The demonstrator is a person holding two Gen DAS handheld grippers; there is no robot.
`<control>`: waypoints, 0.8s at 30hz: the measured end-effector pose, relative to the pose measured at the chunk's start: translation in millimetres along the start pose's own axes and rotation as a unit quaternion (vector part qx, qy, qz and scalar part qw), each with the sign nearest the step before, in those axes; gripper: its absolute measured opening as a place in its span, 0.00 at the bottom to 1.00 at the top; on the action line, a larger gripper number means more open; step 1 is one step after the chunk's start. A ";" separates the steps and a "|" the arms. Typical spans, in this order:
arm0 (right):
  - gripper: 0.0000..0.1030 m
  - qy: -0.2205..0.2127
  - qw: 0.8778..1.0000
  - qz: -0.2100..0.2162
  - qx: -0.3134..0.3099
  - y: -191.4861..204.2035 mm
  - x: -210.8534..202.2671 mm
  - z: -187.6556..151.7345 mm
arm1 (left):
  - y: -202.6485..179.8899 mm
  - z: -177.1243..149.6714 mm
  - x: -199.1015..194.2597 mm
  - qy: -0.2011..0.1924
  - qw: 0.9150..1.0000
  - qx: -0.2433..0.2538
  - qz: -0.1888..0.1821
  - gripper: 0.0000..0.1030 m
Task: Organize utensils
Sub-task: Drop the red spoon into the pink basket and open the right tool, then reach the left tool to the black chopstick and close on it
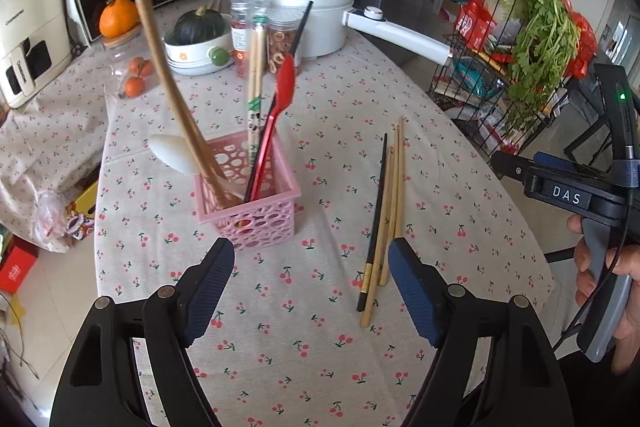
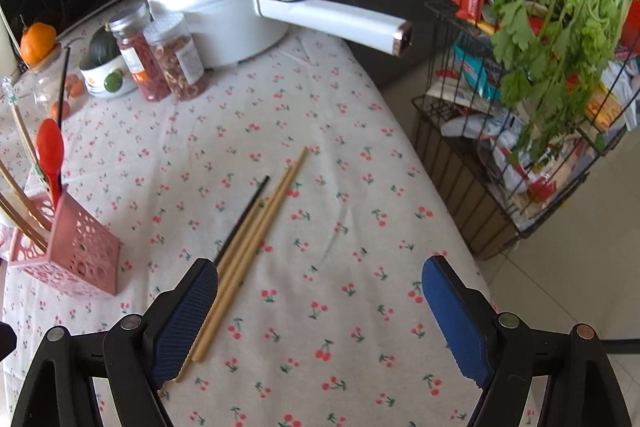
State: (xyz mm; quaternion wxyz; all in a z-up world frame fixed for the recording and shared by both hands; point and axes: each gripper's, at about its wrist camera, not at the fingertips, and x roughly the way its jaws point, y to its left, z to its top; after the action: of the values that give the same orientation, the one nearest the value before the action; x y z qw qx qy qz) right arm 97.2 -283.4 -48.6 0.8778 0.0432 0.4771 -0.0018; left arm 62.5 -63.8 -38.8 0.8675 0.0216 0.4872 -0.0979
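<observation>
A pink perforated basket (image 1: 256, 215) (image 2: 80, 251) stands on the cherry-print tablecloth. It holds a wooden spatula (image 1: 168, 83), a white rice paddle (image 1: 172, 153), a red spoon (image 1: 280, 95) (image 2: 50, 151) and upright chopsticks. A loose bundle of chopsticks (image 1: 386, 203) (image 2: 260, 223), one black and the others wooden, lies flat to the basket's right. My left gripper (image 1: 311, 251) hangs open and empty above the cloth, just in front of the basket. My right gripper (image 2: 320, 267) is open and empty too. The chopsticks' near ends run under its left finger (image 2: 188, 315).
A white pot (image 1: 304, 7) with a long handle (image 2: 336, 21) juts over the table's far right edge. Jars (image 2: 160, 59), a squash in a bowl (image 1: 198, 39) and oranges stand behind the basket. A wire rack (image 2: 500, 147) with greens stands beside the table. A person's hand (image 1: 624, 291) grips the right tool.
</observation>
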 end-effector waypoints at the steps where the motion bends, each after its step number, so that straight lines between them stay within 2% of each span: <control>1: 0.86 0.008 1.000 -0.001 0.000 -5.2 2.4 -1.6 | -9.2 4.2 3.8 0.009 1.000 0.009 0.001 0.79; 5: 0.86 0.045 0.999 -0.011 0.012 -24.7 16.8 -2.1 | -40.9 21.3 19.7 0.025 0.999 0.026 -0.003 0.79; 10: 0.86 0.067 0.997 -0.016 0.034 -47.2 31.8 3.7 | -76.5 48.5 55.3 0.042 0.998 0.056 0.001 0.78; 11: 0.86 0.072 0.997 -0.014 0.038 -50.1 34.8 4.8 | -80.9 53.5 63.6 0.044 0.997 0.058 -0.002 0.75; 13: 0.86 0.081 0.996 -0.006 0.045 -55.4 41.1 7.1 | -85.6 64.0 84.0 0.055 0.997 0.055 -0.011 0.61; 15: 0.86 0.087 0.995 0.000 0.051 -58.8 47.0 9.8 | -86.0 72.8 107.6 0.077 0.996 0.046 -0.020 0.35; 17: 0.86 0.090 0.994 0.001 0.054 -61.2 51.2 11.8 | -82.6 79.0 130.2 0.098 0.994 0.030 -0.022 0.23; 21: 0.86 0.095 0.994 -0.002 0.049 -64.2 61.3 15.8 | -77.4 83.8 166.2 0.126 0.992 0.012 -0.018 0.12; 24: 0.86 0.097 0.994 -0.003 0.046 -67.0 68.3 19.2 | -77.1 84.5 184.2 0.140 0.990 0.015 -0.014 0.08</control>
State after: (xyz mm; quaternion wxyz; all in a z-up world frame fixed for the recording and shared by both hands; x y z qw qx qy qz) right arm 147.5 -348.9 -100.4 0.8244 0.0819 0.5596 -0.0226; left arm 212.1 -178.0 -146.5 0.7887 0.0415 0.6027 -0.1137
